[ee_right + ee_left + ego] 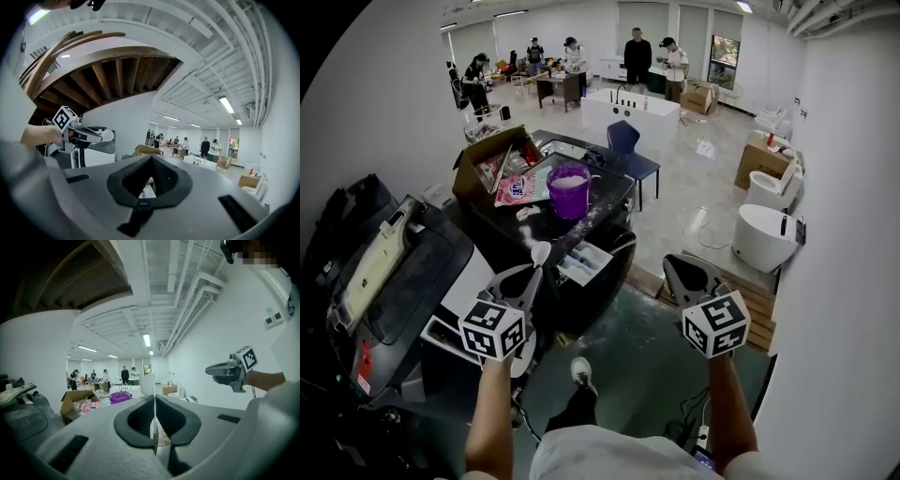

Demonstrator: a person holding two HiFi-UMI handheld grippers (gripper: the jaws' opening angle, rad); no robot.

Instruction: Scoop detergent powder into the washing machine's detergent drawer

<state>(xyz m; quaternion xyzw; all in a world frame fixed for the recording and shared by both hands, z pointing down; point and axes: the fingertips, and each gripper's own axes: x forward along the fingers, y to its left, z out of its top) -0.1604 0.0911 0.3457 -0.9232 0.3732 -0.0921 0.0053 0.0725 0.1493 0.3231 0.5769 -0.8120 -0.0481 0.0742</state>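
Black machine top (609, 202) | one purple tub (569, 190) | one scoop (541, 252), left gripper (532, 274) clamped

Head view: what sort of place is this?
Probably a test lab or studio staged with home fittings, not a real home: a washing machine stands on open floor, unplumbed bathroom fixtures line the wall, and people work at tables behind.

- Open cardboard box (492, 159), flaps up, printed packets inside.
- Pink bag (517, 187) lying flat, just beside the box.
- Blue chair (626, 141) on the floor.
- White tub (764, 236) near the right wall.
- People (637, 52) standing at the far end.
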